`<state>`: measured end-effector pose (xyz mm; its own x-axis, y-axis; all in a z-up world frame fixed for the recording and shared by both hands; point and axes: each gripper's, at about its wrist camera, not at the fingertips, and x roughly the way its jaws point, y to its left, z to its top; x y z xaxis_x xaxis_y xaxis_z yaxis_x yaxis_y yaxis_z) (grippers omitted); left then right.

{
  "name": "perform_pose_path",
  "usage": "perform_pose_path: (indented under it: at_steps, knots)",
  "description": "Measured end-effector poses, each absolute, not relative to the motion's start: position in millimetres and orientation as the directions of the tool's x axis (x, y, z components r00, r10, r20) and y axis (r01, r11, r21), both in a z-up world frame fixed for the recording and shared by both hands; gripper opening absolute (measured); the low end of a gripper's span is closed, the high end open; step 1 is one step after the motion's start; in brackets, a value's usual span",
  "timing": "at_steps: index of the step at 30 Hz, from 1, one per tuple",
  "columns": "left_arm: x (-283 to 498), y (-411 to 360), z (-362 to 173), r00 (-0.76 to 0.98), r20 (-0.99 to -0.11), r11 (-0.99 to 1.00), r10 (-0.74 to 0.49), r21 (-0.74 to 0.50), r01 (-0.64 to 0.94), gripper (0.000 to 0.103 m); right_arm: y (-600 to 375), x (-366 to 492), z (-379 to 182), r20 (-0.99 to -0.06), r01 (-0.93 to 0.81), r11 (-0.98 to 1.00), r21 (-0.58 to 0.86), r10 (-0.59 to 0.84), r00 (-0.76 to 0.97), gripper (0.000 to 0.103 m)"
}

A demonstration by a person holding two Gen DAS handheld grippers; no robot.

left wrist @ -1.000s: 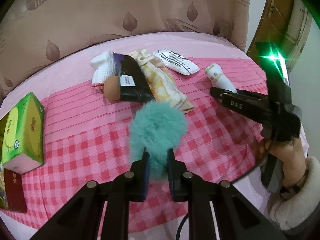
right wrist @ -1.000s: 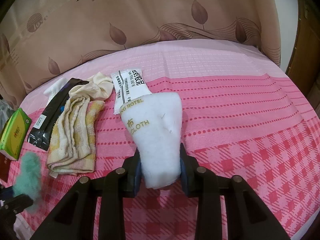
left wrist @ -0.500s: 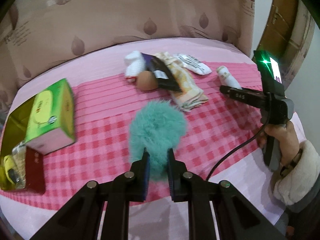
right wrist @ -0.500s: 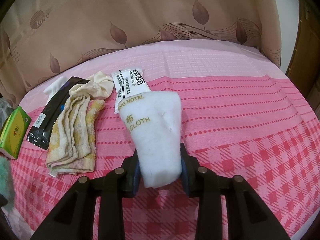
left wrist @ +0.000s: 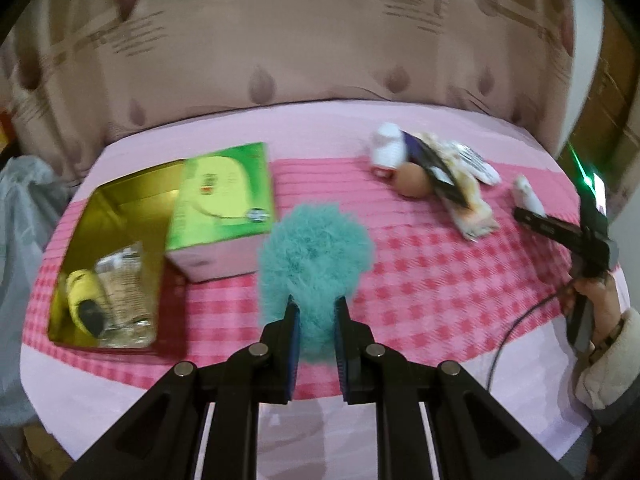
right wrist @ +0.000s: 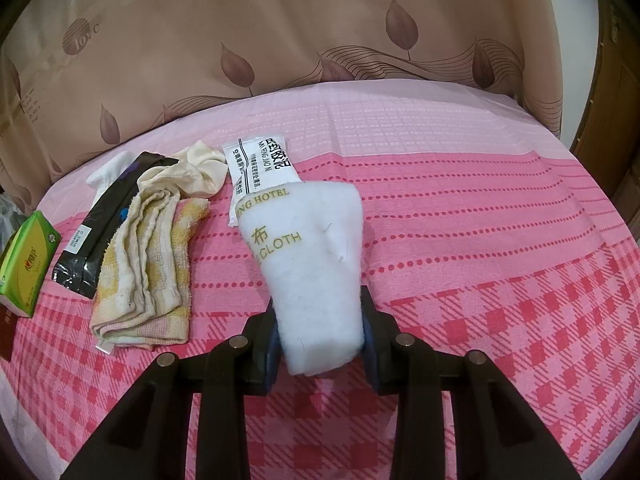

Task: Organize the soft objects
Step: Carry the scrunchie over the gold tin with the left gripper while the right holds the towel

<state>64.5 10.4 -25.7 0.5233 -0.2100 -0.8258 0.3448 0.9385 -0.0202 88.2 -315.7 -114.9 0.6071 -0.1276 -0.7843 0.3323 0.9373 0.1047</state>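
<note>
The fluffy teal ball [left wrist: 316,256] is squeezed tight in the left gripper [left wrist: 316,320], above the bed [left wrist: 420,280]. It is likely meant for the gold tin [left wrist: 116,216] on the left. A white cloth roll [right wrist: 312,272] is pinched by the right gripper [right wrist: 320,336], waiting above the bed.

On the bed [right wrist: 460,184], my left claw [left wrist: 317,322] holds the pompom [left wrist: 316,248] between tin and pile. The open tin [left wrist: 116,208] lies left, the tissue box [left wrist: 224,204] just right of it. Far right, towel [right wrist: 148,264], packet [right wrist: 108,216] and sachet [right wrist: 260,168] lie together, behind my right claw's [right wrist: 320,330] rolled cloth [right wrist: 312,264].
</note>
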Motion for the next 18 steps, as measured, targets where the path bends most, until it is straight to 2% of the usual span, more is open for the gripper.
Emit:
perform_pose_path:
  at_steps: [18]
  knots:
    - [117, 107, 8, 0.625, -0.777, 0.993, -0.067, 0.012, 0.121, 0.015, -315, 89, -115, -0.786, 0.339, 0.936, 0.095, -0.138, 0.602, 0.033]
